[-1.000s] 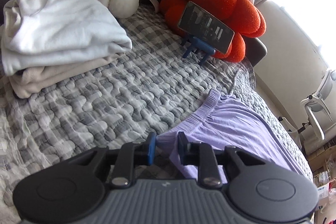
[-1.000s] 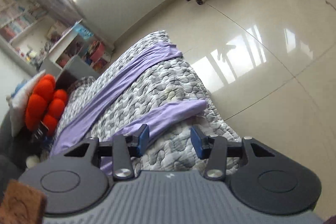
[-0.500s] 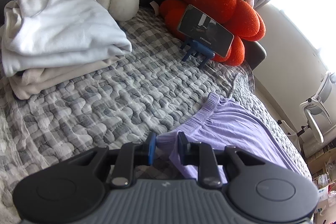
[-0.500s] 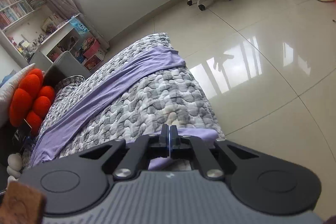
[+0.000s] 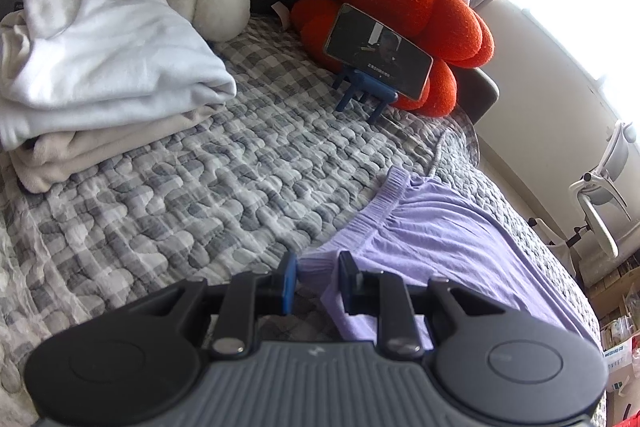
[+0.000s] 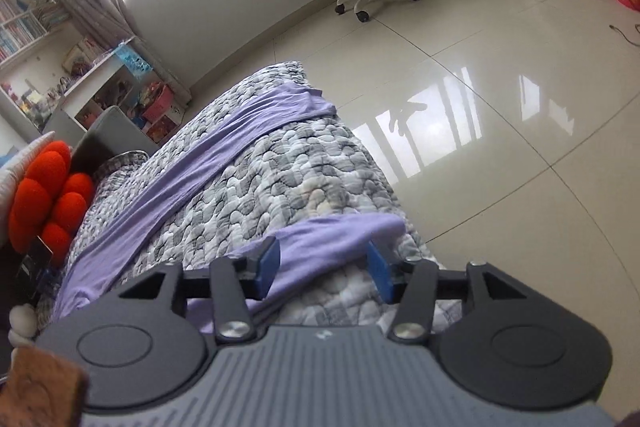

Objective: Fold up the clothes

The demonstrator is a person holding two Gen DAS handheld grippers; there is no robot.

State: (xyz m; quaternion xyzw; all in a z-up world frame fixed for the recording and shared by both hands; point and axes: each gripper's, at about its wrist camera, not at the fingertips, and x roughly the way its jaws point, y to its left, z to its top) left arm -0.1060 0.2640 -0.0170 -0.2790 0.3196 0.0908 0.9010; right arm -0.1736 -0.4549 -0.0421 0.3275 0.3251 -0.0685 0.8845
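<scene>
The left gripper (image 5: 316, 277) is clenched on the waistband of the purple trousers (image 5: 440, 239). The right gripper (image 6: 324, 269) is opening, released, with a trouser leg (image 6: 320, 247) between its jaws on the quilt (image 6: 288, 183).

Opening right gripper (image 6: 323, 269) astride purple trouser leg (image 6: 320, 247)

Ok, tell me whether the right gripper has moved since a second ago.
Yes. The right gripper has eased along the nearer trouser leg toward the bed's foot edge; its jaws, shut moments ago, are opening around the cloth.

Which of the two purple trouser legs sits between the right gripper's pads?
The nearer leg, ending at the bed's floor-side corner, lies between the opening right gripper. The other leg stretches farther off toward the window.
</scene>
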